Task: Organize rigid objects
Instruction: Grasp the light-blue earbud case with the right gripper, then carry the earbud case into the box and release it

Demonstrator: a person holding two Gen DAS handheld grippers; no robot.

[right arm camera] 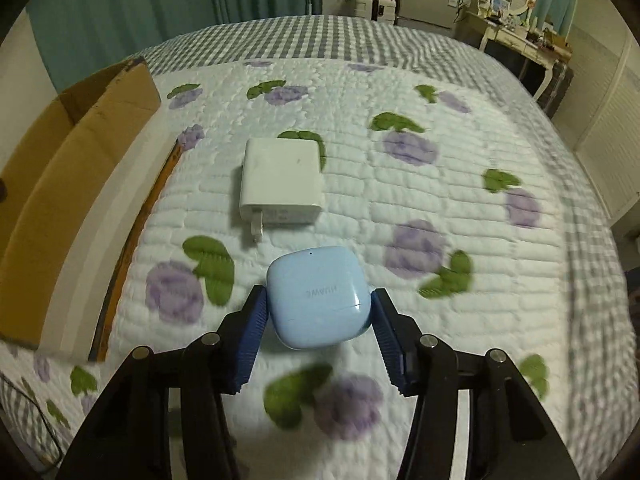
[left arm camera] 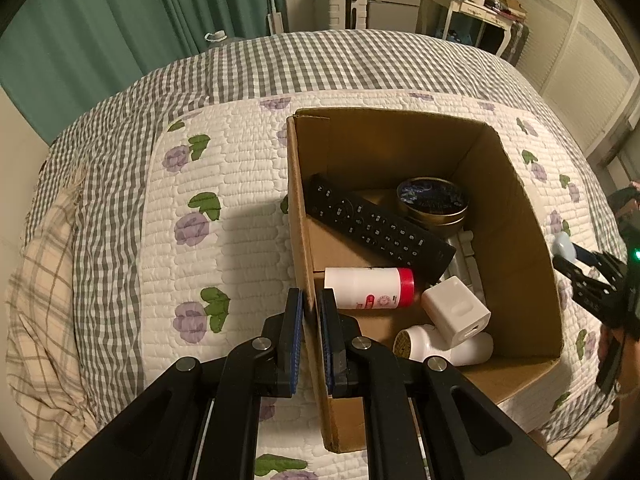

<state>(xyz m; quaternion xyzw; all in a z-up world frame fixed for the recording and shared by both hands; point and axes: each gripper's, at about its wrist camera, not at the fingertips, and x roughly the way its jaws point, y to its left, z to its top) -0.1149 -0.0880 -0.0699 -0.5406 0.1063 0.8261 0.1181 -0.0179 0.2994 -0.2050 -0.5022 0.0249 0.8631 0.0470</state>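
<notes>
1. The right gripper has its blue pads clamped on both sides of a pale blue earbud case, holding it just above the quilt.
2. The left gripper is pinched tight on the near left wall of the cardboard box, one finger outside and one inside.
3. Beyond the earbud case, a flat white charger lies on the quilt with its plug prongs pointing this way, well clear of the case.
4. From the right wrist view the box stands off to the left, apart from the charger.
5. Inside the box: a black remote lies slanted across the floor, and a round dark tin sits behind it near the back corner.
6. In front of the remote lies a white bottle with a red cap, on its side.
7. Nearest of all, a small white plug cube rests on another white bottle.
</notes>
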